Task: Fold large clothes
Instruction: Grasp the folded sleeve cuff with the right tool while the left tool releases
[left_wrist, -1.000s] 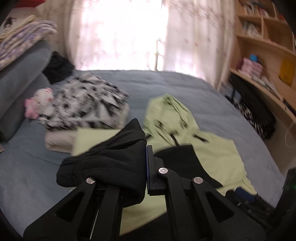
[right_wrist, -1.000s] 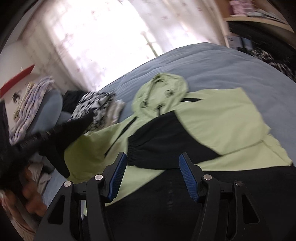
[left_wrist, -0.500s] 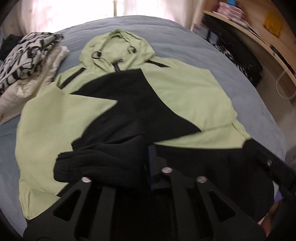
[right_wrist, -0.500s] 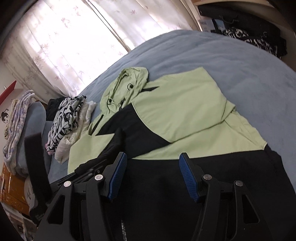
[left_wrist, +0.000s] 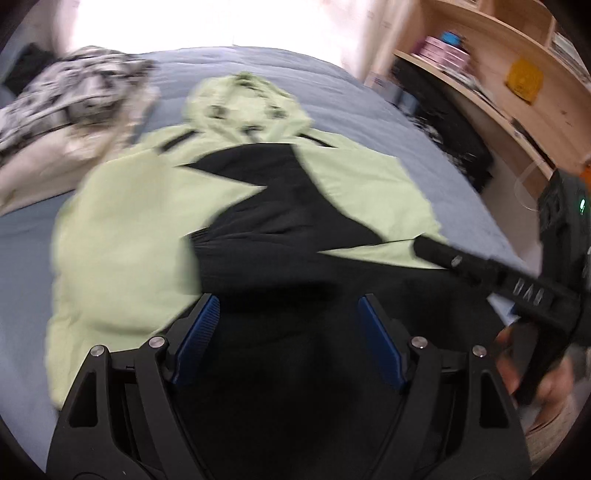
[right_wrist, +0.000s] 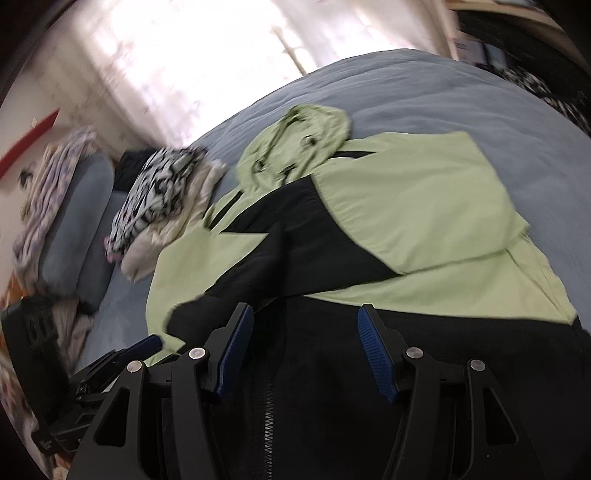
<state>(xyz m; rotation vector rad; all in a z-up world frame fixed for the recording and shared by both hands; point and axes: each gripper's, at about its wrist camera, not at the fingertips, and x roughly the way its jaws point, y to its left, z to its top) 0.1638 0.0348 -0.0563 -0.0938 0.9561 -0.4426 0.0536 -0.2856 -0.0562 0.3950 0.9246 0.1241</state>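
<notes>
Left wrist view: left gripper (left_wrist: 286, 325) at bottom center, jaws wide apart w/ nothing between the blue pads (left_wrist: 197, 332). Green-and-black hooded jacket (left_wrist: 122, 236) lies flat on the blue bed (left_wrist: 351, 85), filling the middle of the frame; hood (left_wrist: 245, 107) toward the top, both black sleeves folded across the chest. Right gripper (left_wrist: 436, 253) enters from the right edge, tip over the jacket's right side; can't tell its jaw gap here. Stack of folded clothes (left_wrist: 70, 96) upper left, wooden shelves (left_wrist: 517, 74) upper right.

Right wrist view: right gripper (right_wrist: 304, 339) bottom center, jaws wide, holding nothing, over the black lower part w/ the zipper (right_wrist: 267, 417). Jacket spans center to right; folded stack left of the hood; pillows (right_wrist: 79, 218) far left. Left gripper (right_wrist: 147, 343) at lower left.
</notes>
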